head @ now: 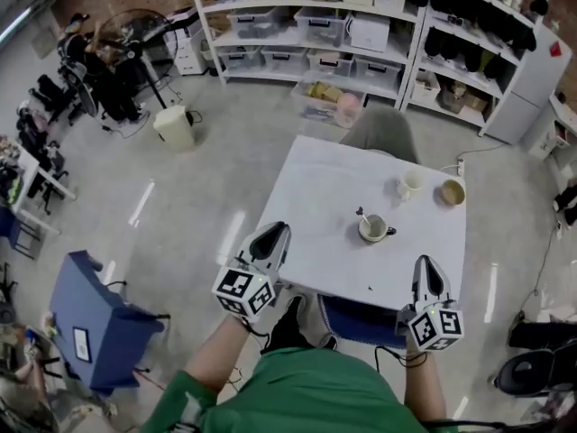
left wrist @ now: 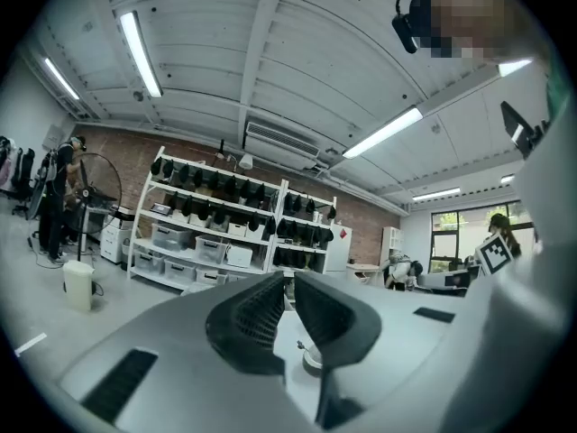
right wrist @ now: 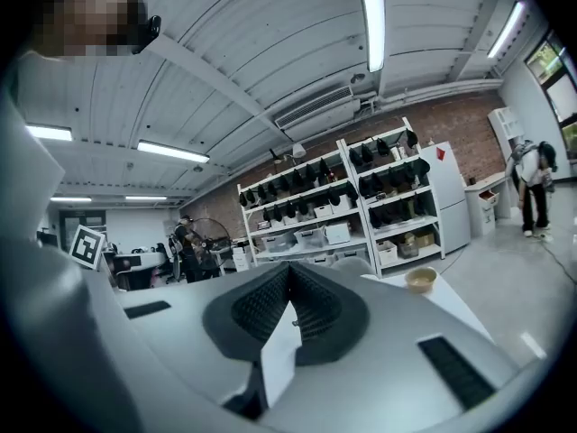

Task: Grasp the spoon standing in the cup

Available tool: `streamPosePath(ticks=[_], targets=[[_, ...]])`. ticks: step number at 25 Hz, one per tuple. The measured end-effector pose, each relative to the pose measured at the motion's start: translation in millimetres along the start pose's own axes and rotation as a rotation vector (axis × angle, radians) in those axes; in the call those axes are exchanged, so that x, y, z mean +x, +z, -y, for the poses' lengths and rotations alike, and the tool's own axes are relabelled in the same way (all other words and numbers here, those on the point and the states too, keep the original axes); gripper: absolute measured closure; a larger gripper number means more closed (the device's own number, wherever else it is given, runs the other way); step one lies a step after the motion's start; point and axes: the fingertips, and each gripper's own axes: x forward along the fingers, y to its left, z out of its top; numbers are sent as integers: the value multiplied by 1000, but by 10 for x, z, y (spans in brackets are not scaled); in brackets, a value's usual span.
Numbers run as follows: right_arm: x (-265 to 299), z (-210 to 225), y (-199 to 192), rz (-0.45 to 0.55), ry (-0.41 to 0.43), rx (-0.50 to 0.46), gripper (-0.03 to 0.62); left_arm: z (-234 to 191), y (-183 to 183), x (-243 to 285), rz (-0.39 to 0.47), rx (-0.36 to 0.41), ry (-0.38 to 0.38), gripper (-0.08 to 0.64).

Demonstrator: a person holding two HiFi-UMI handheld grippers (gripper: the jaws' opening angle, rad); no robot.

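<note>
A white cup [head: 372, 229] stands near the middle of the white table [head: 306, 197], and a spoon [head: 361, 214] stands in it with its handle leaning to the left. My left gripper [head: 278, 231] hovers over the table's near left corner, short of the cup, jaws shut and empty. My right gripper [head: 425, 264] is at the near right edge, also shut with nothing held. In the left gripper view the cup [left wrist: 314, 359] and spoon [left wrist: 301, 344] show just right of the closed jaws, whose tips meet at the gripper [left wrist: 288, 280]. The right gripper [right wrist: 290, 271] points across the table.
A small white cup [head: 410, 184] and a tan bowl [head: 453, 192] sit at the table's far right; the bowl [right wrist: 420, 279] shows in the right gripper view. A grey chair [head: 379, 132] stands behind the table, a blue seat [head: 361, 321] under its near edge, a blue cart [head: 95, 318] at left.
</note>
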Motion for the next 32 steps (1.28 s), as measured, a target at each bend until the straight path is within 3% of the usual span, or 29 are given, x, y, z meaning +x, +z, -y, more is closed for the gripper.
streamPosePath(ticks=[7,14,25,28,32], targets=[[422,278,143,30,-175,5,571,-275,-102,1159,-58,-25,-169,509],[358,442,-97,35,-363,22,571,-217,-663,1879,-175,-72,-363,509],[-127,758,-173,24,-644,83,571,242,-1852,2732,-539,-169,-576,508],[-253,782,-234,24,-693,93,571,269,-2197,2862,-641,-230,-583,485],[-433,813,-310,21,-740,113,571,313,-2580,2946,-781,-421,-563,394]])
